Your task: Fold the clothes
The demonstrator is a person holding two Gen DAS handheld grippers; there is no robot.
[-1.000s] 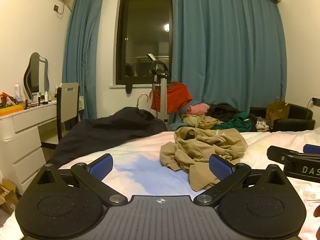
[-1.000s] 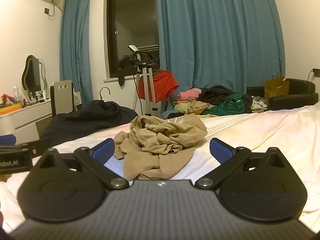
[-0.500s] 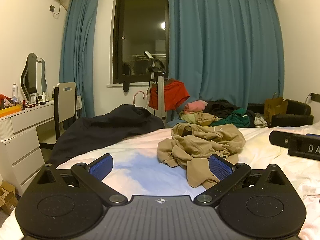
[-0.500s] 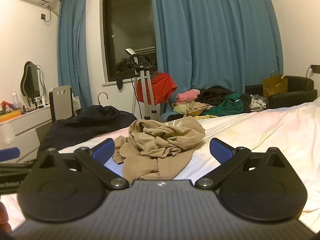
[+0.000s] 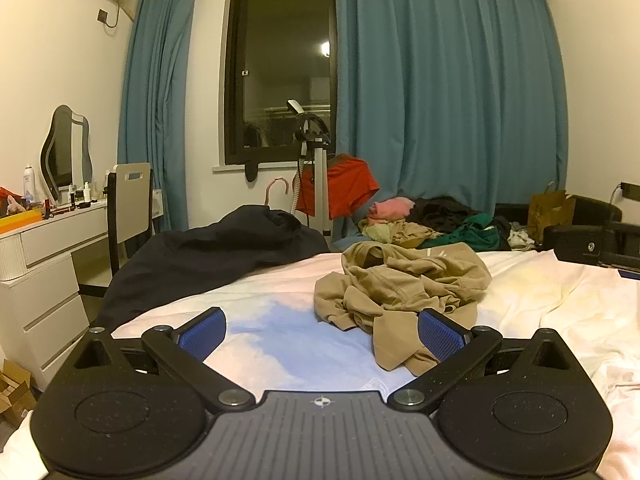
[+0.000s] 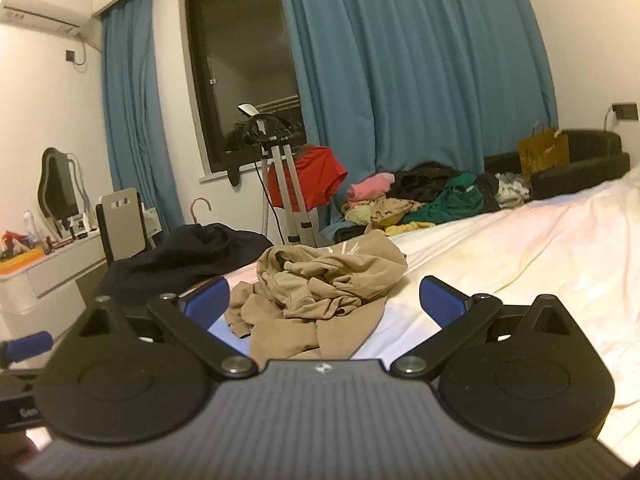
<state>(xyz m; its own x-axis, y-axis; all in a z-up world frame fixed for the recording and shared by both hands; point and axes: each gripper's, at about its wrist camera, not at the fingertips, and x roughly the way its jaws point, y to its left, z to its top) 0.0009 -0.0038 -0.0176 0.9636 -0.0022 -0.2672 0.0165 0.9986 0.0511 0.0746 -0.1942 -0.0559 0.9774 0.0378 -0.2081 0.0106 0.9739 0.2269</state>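
Crumpled tan garment (image 5: 404,292) on bed (image 5: 560,300)

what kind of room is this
Most likely a home bedroom: a bed with a crumpled tan garment on it, a white dressing table with a mirror, and teal curtains at a dark window.
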